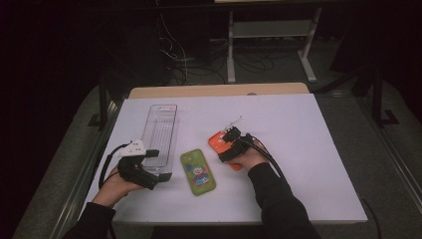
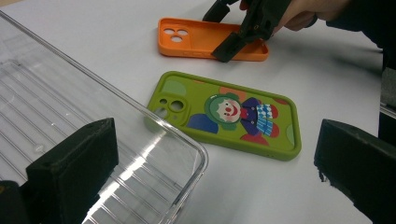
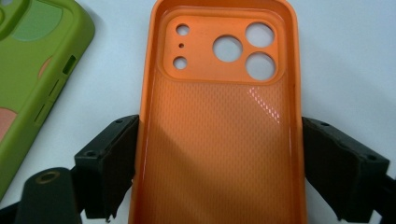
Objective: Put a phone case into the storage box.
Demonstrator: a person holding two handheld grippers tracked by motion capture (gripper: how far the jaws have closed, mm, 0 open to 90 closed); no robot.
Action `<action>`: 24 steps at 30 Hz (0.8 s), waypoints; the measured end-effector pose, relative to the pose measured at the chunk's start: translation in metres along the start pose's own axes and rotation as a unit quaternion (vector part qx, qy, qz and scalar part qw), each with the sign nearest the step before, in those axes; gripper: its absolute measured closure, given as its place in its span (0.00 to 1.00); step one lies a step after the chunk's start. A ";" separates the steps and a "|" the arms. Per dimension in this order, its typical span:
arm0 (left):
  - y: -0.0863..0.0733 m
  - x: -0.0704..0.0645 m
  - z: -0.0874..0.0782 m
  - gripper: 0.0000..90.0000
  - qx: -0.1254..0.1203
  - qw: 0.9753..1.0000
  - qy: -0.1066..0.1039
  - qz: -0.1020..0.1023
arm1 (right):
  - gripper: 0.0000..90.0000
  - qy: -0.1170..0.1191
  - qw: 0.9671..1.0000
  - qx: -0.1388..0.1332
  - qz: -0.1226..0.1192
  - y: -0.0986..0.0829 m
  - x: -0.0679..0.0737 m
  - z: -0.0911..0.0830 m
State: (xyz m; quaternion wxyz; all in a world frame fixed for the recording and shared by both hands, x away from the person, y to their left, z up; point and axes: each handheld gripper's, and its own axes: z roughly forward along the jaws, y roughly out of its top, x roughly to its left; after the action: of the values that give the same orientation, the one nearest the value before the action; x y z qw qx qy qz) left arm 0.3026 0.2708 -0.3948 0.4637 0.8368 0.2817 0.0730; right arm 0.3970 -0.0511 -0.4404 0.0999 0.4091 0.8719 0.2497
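A white table (image 1: 298,164) stands in a dark room. A clear plastic tray (image 1: 160,134) lies at its left, where the left gripper (image 1: 161,165) hangs open over the near corner. A green phone case (image 1: 197,172) lies mid-table. Just beside it, the right gripper (image 3: 219,163) straddles the orange phone case (image 3: 219,135), jaws against both long sides.

Two phone cases on the worktop (image 1: 308,149): one orange case (image 1: 217,141) at about 12 o'clock of centre, one green clown case (image 1: 197,171) at about 7 o'clock of it. One clear plastic tray (image 1: 160,130) at 9 o'clock. One small white stick-like item (image 1: 234,121), too small to identify. Two tongs: left tongs (image 1: 161,164), right tongs (image 1: 225,147).
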 end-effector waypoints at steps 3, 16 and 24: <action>0.000 0.000 0.000 0.00 0.001 1.000 0.000 0.001 | 0.17 0.001 1.000 0.000 0.000 0.000 0.000 0.000; 0.002 0.002 0.000 0.00 0.000 1.000 -0.002 0.006 | 0.17 0.013 1.000 -0.007 -0.018 0.005 -0.009 -0.022; 0.019 0.003 0.003 0.00 0.008 1.000 -0.015 0.008 | 0.17 0.033 0.999 -0.008 -0.034 -0.002 -0.029 -0.046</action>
State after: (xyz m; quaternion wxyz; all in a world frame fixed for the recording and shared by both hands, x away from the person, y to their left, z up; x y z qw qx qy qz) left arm 0.3139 0.2625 -0.3814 0.4611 0.8435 0.2686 0.0617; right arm 0.3967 -0.0902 -0.4026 0.0825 0.3698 0.8863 0.2663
